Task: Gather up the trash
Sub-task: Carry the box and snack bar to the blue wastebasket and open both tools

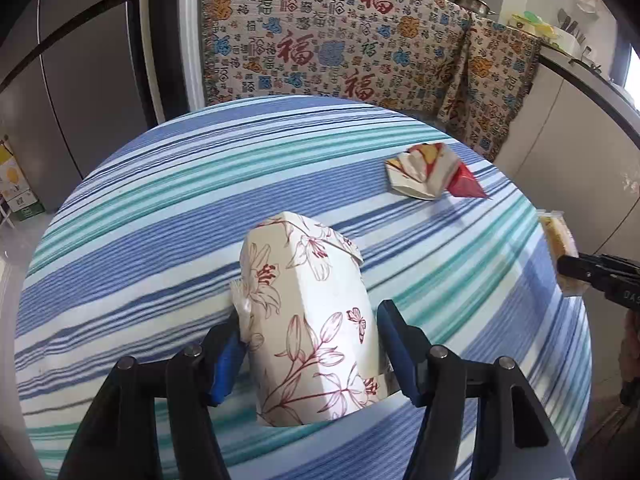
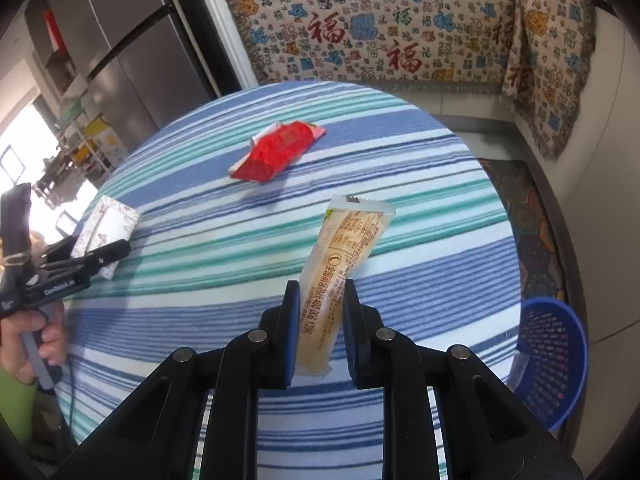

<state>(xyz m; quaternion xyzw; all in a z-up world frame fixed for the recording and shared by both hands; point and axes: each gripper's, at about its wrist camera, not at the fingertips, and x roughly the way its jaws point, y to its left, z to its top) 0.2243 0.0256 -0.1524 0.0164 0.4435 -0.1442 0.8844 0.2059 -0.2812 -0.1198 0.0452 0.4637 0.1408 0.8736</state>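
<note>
A white pack with a red flower print [image 1: 308,320] lies on the round striped table [image 1: 160,200]. My left gripper [image 1: 310,314] is shut on it, one blue pad against each long side. In the right wrist view the same pack [image 2: 114,216] shows at the far left under the left gripper [image 2: 96,250]. My right gripper [image 2: 321,286] is shut on a long translucent snack wrapper [image 2: 344,248] and holds it tilted above the cloth. That wrapper [image 1: 560,240] and the right gripper [image 1: 600,276] show at the right edge of the left wrist view. A crumpled red wrapper [image 2: 280,152] [image 1: 428,172] lies further back.
A blue perforated basket [image 2: 552,360] stands on the floor just past the table's right edge [image 2: 500,208]. A patterned blanket [image 1: 340,40] hangs behind the table, and a grey fridge [image 1: 80,80] is at the left. A person's hand [image 2: 28,332] grips the left tool.
</note>
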